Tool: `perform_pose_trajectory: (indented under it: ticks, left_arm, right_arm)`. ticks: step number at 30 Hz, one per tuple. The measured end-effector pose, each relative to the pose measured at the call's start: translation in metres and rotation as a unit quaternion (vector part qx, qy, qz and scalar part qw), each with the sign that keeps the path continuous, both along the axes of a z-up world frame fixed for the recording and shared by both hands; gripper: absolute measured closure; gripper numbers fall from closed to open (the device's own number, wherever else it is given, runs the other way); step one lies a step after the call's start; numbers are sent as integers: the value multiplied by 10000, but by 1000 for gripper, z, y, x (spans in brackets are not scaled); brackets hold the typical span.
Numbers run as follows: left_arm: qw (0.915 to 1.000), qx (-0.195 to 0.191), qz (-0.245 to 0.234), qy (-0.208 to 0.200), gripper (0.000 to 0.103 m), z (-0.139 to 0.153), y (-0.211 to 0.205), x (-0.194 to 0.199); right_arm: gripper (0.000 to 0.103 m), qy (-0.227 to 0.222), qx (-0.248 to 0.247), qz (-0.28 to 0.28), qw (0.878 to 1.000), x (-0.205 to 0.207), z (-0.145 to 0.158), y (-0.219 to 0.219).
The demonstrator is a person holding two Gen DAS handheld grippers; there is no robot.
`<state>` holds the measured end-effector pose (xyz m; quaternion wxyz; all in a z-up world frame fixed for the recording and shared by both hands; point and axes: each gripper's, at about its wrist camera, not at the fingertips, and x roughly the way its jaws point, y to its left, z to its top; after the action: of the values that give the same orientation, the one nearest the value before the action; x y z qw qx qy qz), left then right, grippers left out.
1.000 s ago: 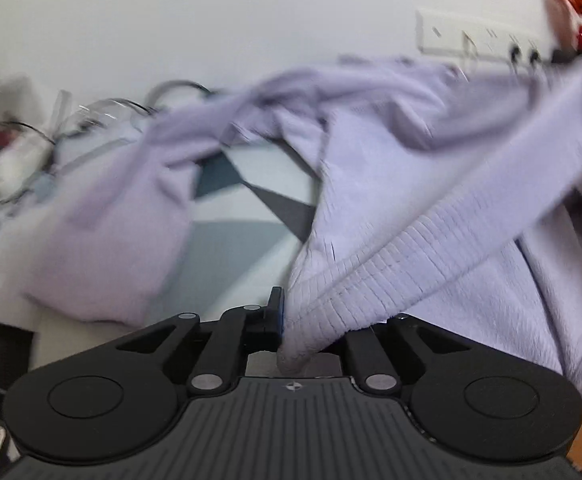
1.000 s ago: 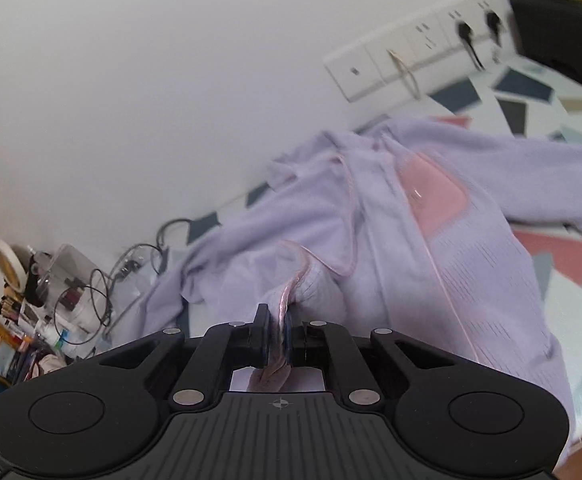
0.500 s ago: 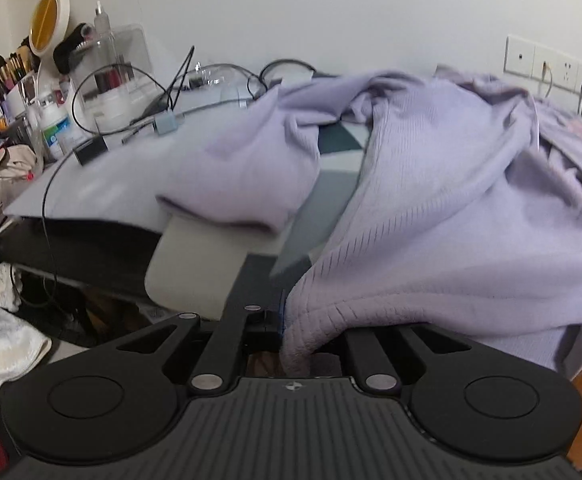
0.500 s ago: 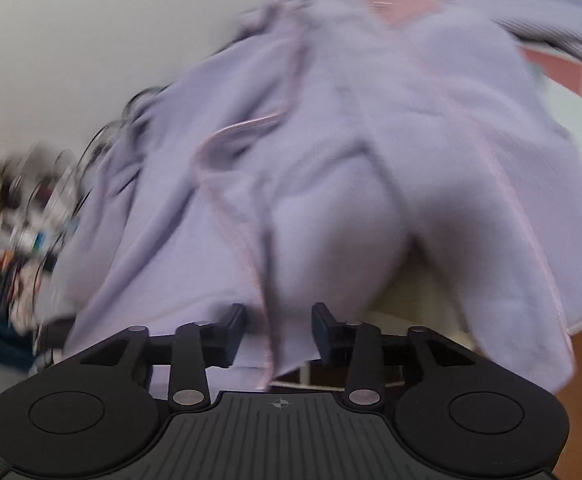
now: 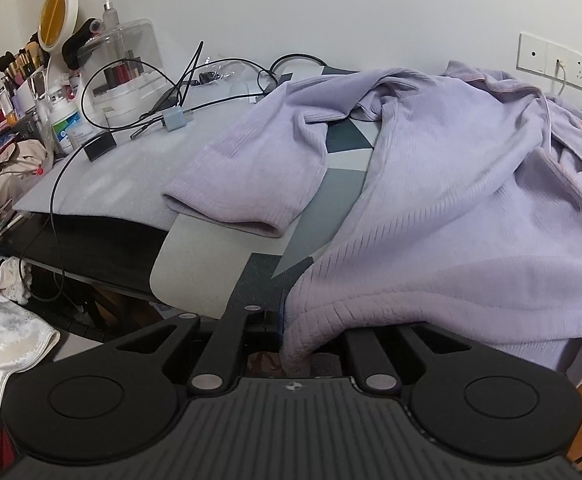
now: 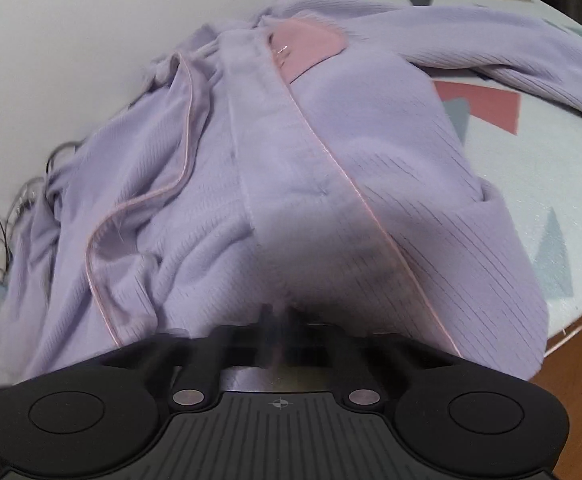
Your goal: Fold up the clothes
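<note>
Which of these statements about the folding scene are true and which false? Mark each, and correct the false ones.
1. The left gripper is shut on the ribbed hem of the lilac garment. True.
2. The garment has a pink chest pocket. True.
3. The garment hangs from a hook on the wall. False: it lies spread on the patterned table cover.
4. The sleeve cuff at the table's front edge is held in a gripper. False: it lies free on the table.
5. Black cables lie on the table beside the cosmetics organiser. True.
</note>
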<state>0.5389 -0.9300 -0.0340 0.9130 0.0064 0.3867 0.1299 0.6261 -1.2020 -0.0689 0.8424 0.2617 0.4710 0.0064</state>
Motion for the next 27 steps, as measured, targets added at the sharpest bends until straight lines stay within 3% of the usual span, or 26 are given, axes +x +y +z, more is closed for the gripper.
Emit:
perform_pose_trajectory:
  ticks: [7,10,14,17,20,25,27]
  left_arm:
    - [10000,-28,27,-91,94,5,-1,-1]
    - [9999,-91,33,-135,94,3,-6,-5]
    - [10000,-63,-30,43,94,-9,-18,-8]
    - [9997,-31,-38,227,94,-19,-23,-9]
    - [9995,-70,-47,317,94,-20,-24,-8]
    - [9994,-20,-152,319,93,-19,-26,-9]
    - [9992,-33,-188,339,93,-20,-26,-10]
  right_arm:
    - [101,-682,-704,-604,9934,-55,37,-53]
    - [101,-627,-832,-1062,9889,-87,41,-86]
    - [101,-182,-859,-1215,9887,-110,19,-97]
    - [99,292,-651,-1088,9915,-112,-3,-94]
    - [85,517,-635,-857,9929,-110,-7,-84]
    - [77,-69,-594,-292,9978,-109,24,-55]
    - [73,-272,-299,148,9991,-97,27,-40]
